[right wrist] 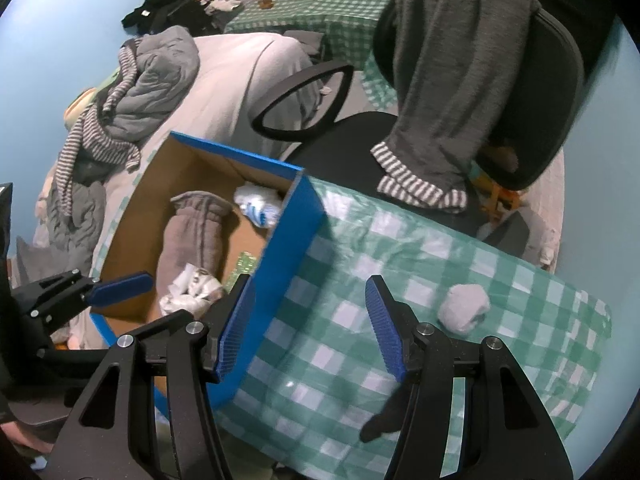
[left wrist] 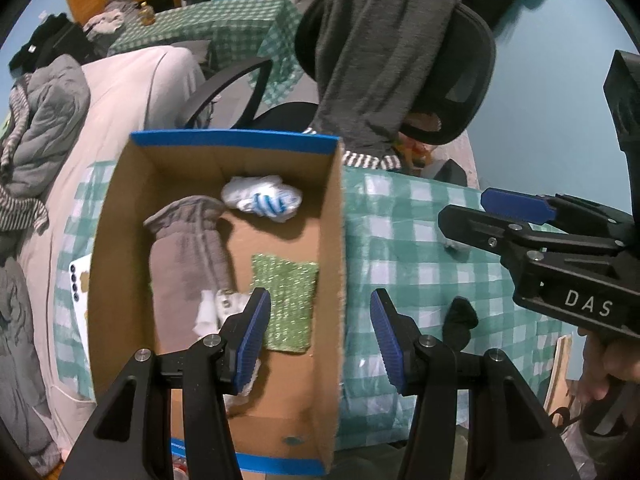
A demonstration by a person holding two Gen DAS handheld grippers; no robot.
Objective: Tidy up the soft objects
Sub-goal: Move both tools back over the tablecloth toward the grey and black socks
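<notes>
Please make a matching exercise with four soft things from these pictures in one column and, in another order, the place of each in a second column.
Things:
1. green sparkly cloth
2. grey rolled sock
3. black sock
4. dark grey garment

Places:
A. draped over the chair back
B. on the checked tablecloth, close behind the left gripper's right finger
C. on the floor of the cardboard box
D. on the checked tablecloth, far from the box

Pairs: 1-C, 2-D, 3-B, 4-A
</notes>
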